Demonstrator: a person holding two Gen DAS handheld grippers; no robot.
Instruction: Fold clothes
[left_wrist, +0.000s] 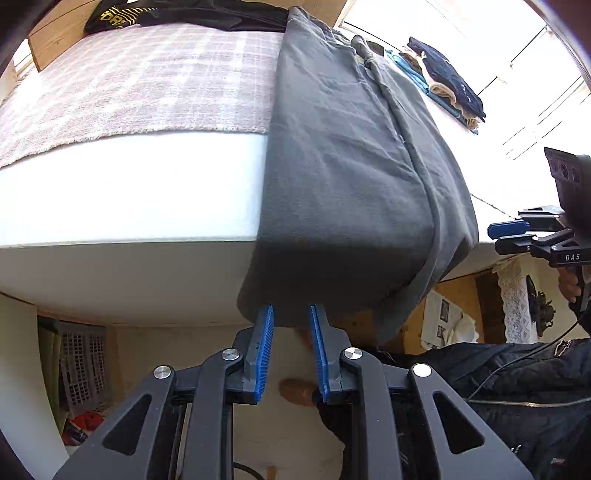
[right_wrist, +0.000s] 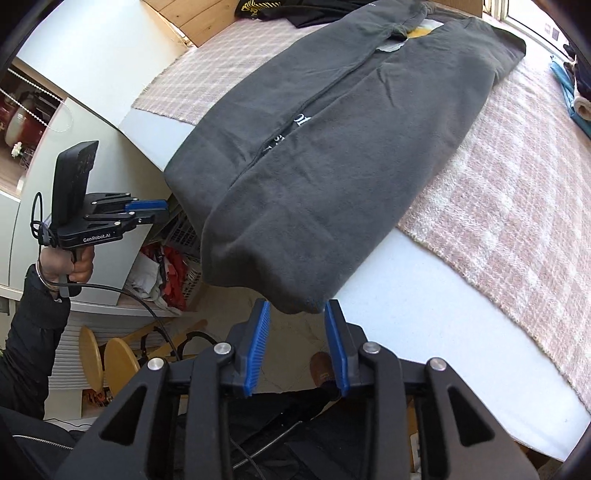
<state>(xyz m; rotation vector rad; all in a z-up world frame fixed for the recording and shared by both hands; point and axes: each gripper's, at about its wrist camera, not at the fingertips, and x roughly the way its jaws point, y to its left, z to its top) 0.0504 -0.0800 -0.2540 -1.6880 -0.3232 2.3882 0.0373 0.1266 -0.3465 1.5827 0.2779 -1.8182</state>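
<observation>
The left gripper (left_wrist: 291, 314) has its jaws parted, with the hanging hem of the grey garment (left_wrist: 343, 177) at the blue pads (left_wrist: 264, 332); nothing is clamped, and whether the pads touch the cloth cannot be told. The right gripper (right_wrist: 297, 308) is likewise spread, its jaws standing either side of the other hem corner of the garment (right_wrist: 332, 155) without closing on it.

The garment lies lengthwise on the table (left_wrist: 129, 184), partly over a pink checked cloth (left_wrist: 129, 85), with its near end draped over the table edge. Both long sides appear already turned inward, meeting along a central seam (right_wrist: 295, 129) where white lettering shows. Judged from this, the lengthwise folds are done; the crosswise fold, carrying the hem toward the collar end, remains, as does any final squaring.

A dark garment with yellow print (left_wrist: 114, 16) lies at the far end of the table, just beyond the collar. A stack of folded clothes (left_wrist: 450, 81) sits well off to the right side. The bare white tabletop (right_wrist: 424, 314) and the checked cloth on either side of the garment leave room to move. Below the edge, a laundry crate (left_wrist: 83, 362) and stools (right_wrist: 107, 362) stand well clear of both grippers.
</observation>
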